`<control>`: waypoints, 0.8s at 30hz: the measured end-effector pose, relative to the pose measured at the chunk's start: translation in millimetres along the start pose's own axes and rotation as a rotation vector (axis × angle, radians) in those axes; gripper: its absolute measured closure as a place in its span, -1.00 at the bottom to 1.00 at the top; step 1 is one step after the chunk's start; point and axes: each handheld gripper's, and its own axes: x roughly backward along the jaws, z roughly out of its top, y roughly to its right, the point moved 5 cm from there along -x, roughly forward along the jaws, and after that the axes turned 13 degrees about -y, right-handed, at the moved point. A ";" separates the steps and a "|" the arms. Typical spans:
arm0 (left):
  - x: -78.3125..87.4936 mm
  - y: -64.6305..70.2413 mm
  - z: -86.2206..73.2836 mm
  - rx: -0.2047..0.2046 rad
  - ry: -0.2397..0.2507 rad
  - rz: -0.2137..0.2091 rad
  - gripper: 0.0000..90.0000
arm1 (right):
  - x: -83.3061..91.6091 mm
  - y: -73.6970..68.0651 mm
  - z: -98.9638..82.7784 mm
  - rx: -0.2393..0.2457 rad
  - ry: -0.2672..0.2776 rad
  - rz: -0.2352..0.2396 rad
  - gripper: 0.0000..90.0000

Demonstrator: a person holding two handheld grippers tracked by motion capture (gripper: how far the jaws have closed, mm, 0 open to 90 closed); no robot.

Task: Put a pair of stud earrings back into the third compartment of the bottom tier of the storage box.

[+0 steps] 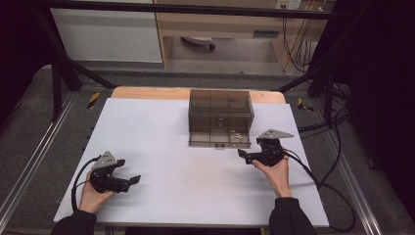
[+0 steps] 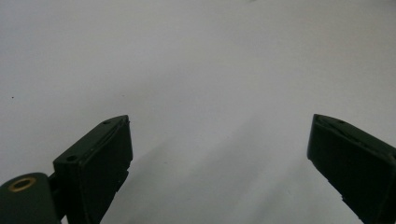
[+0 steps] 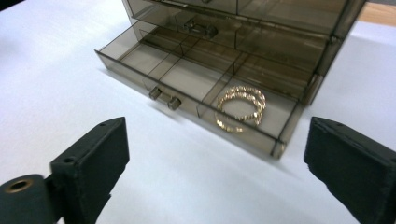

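A smoky see-through drawer box [image 1: 220, 111] stands at the back middle of the white tabletop [image 1: 186, 171]. Its bottom drawer [image 3: 187, 79] is pulled out, divided into several compartments, with two small knobs [image 3: 164, 98] on its front. A gold chain bracelet [image 3: 241, 108] lies coiled in the drawer's right front compartment, also seen as a glint [image 1: 236, 138] in the high view. My right gripper [image 3: 217, 140] is open and empty, just in front of the drawer, at the box's right front corner [image 1: 243, 155]. My left gripper [image 1: 133, 181] rests near the table's front left, open [image 2: 219, 135] over bare white surface.
A wooden strip [image 1: 147, 93] edges the table's back. Black cables [image 1: 323, 186] trail from the right gripper across the right side and off the edge. Dark frame posts [image 1: 58, 78] stand at the back corners.
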 end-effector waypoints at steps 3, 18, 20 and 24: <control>-0.2 0.3 0.0 -0.002 -0.001 0.000 -0.85 | 4.4 0.4 -9.4 -0.004 0.010 0.014 -0.91; -0.7 1.4 0.0 -0.006 -0.002 -0.002 -0.86 | 13.8 2.7 -54.9 0.011 -0.016 0.096 -0.99; -0.7 1.6 0.0 -0.005 -0.001 -0.002 -0.86 | 14.7 5.2 -59.6 0.009 -0.018 0.094 -0.99; -1.0 2.4 0.0 -0.007 -0.003 -0.004 -0.86 | 16.8 7.9 -69.2 0.004 -0.022 0.112 -0.99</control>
